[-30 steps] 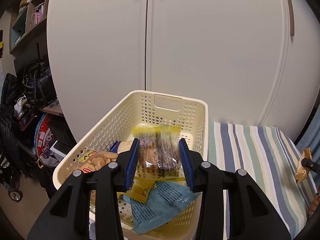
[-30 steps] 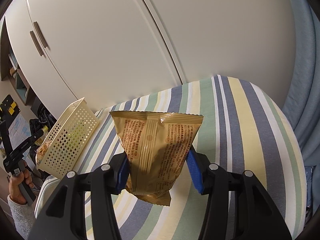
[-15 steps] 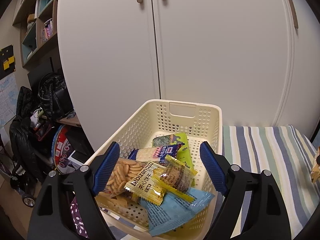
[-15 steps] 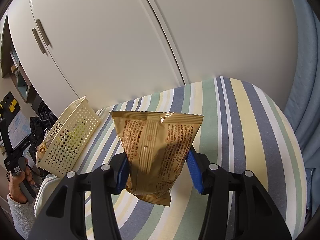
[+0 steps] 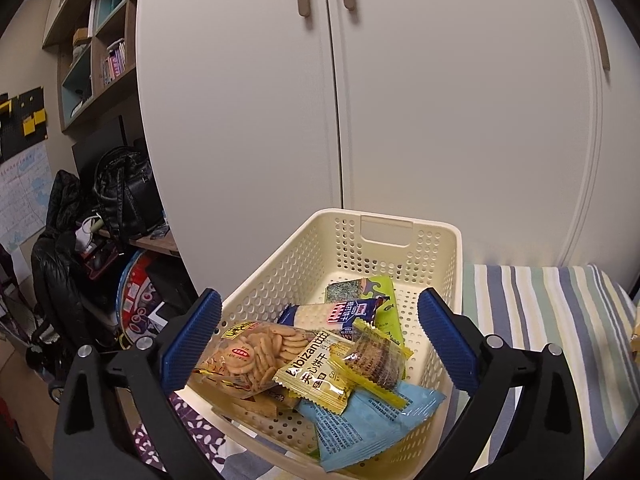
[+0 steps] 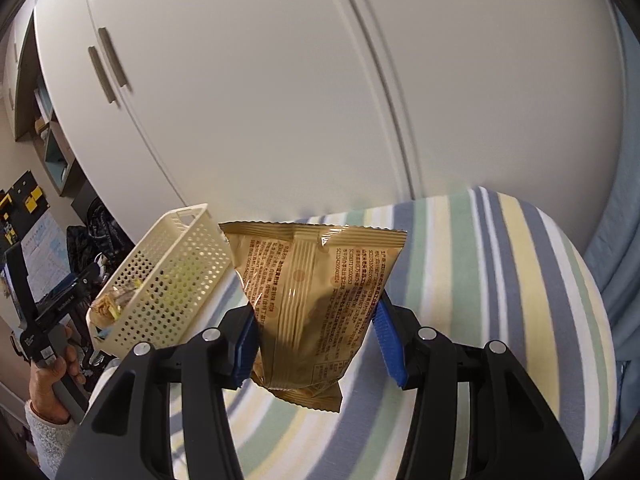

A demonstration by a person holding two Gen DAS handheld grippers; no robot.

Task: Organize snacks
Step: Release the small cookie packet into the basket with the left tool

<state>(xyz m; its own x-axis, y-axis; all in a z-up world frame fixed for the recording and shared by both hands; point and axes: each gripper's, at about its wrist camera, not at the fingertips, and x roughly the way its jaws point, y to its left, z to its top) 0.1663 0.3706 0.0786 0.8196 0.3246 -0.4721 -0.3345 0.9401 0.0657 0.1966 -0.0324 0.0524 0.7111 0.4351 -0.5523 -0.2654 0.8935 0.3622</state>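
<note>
A cream perforated basket sits at the left end of a striped bed and holds several snack packets. On top lie a clear yellow-edged cookie packet, a cracker bag, a yellow biscuit packet and a light blue packet. My left gripper hangs wide open above the basket's near end, holding nothing. In the right wrist view my right gripper is shut on a golden-brown snack bag, held upright above the bed. The basket lies to its left.
White wardrobe doors rise just behind the basket and bed. The striped bedcover spreads to the right. Left of the bed are shelves, a black backpack and clutter. A person's hand grips the left gripper's handle. A blue curtain hangs far right.
My left gripper let go of the yellow-edged cookie packet, which now lies in the basket, and has opened wide and drawn back. My right gripper has carried the golden-brown bag leftward, closer to the basket.
</note>
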